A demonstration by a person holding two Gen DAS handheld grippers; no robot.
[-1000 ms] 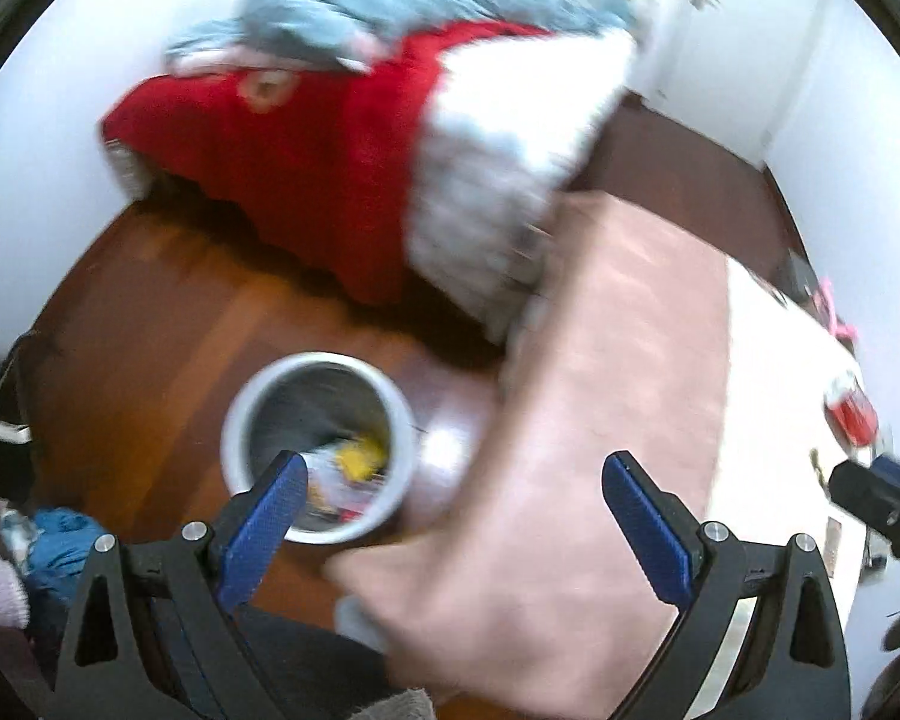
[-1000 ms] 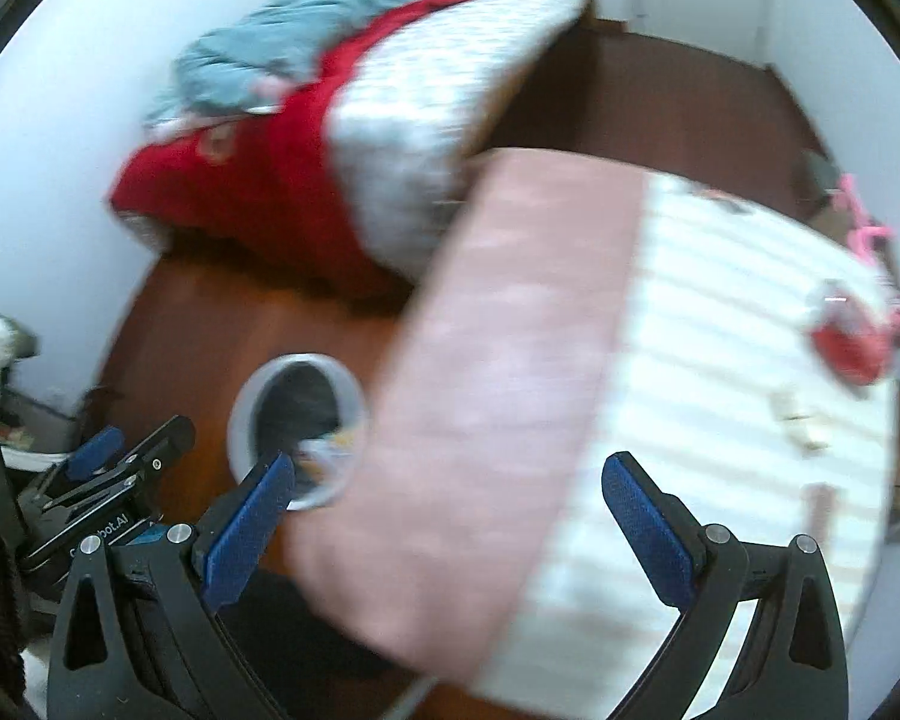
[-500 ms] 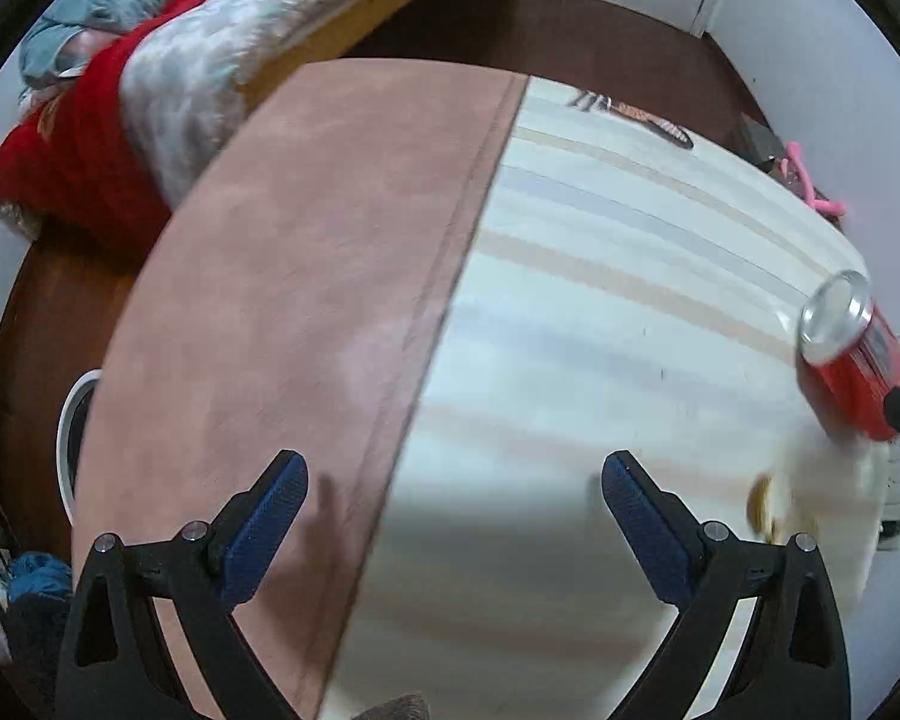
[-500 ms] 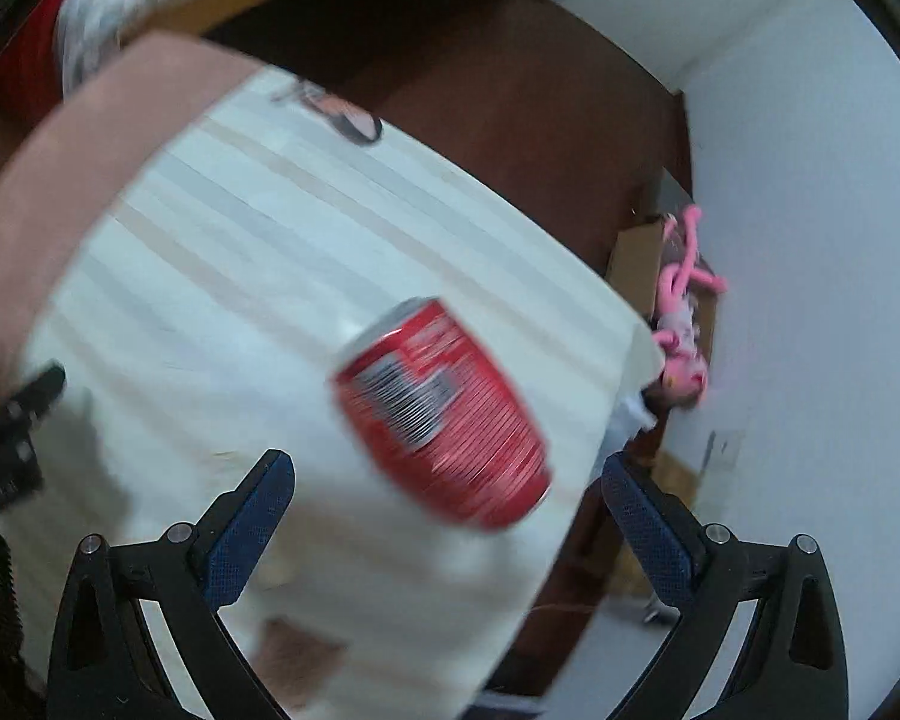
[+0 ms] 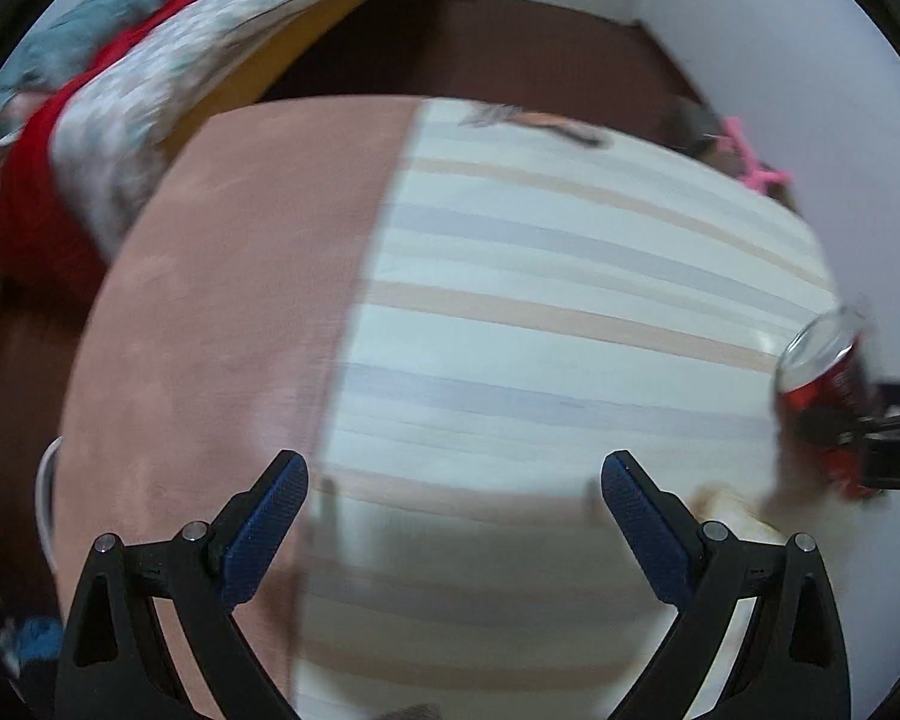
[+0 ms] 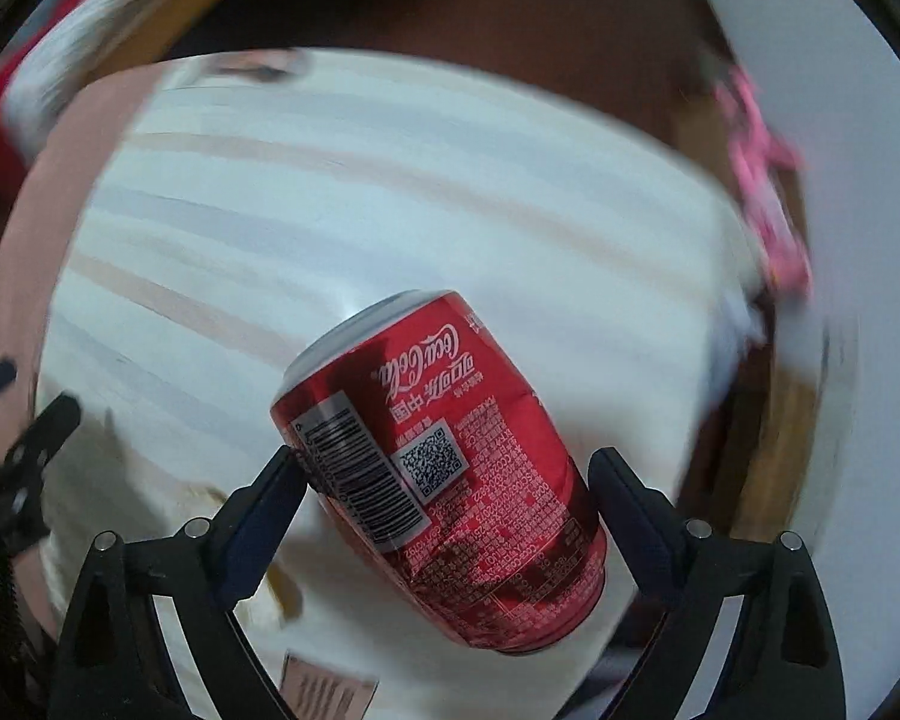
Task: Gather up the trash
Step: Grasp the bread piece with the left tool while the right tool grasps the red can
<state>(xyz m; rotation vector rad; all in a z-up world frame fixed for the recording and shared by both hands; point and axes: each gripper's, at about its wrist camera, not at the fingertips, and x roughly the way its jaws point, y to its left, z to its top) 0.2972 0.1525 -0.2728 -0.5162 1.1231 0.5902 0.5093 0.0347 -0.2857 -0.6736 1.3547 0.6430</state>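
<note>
At the left edge of the striped cloth-covered table (image 5: pixel 540 312), past the pink-brown band, a sliver of the white rim of a round bin (image 5: pixel 45 498) shows. The left gripper (image 5: pixel 453 510) hangs wide open and empty over the middle of the table. Toward the right edge lies the red aluminium cola can (image 6: pixel 444 456), on its side and askew between the fingers of the right gripper (image 6: pixel 444 480), whose jaws are closing, not yet clamped. The risk, I judge: the round, slanted can could roll or squirt out if one pad lands first.
</note>
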